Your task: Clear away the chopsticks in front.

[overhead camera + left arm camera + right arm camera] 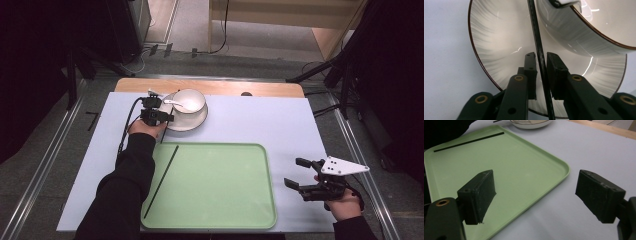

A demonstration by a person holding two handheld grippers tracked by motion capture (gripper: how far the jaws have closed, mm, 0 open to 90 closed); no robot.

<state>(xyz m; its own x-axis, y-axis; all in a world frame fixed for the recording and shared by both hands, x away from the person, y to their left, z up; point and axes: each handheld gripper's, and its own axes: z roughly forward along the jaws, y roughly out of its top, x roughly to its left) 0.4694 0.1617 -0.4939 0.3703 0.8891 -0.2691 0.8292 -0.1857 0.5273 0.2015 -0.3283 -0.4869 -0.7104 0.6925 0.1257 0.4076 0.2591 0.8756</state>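
My left gripper is shut on a thin black chopstick, which runs upright between its pads over the rim of a white plate. A white bowl sits on that plate. In the high view the left gripper is at the plate's left edge, and the bowl holds a white spoon. A second black chopstick lies on the left part of the green tray. My right gripper stands open to the right of the tray, with nothing between its jaws.
The pale blue mat covers the table; a wooden strip runs along its far edge. In the right gripper view the tray's corner lies just ahead, with the chopstick on its far side.
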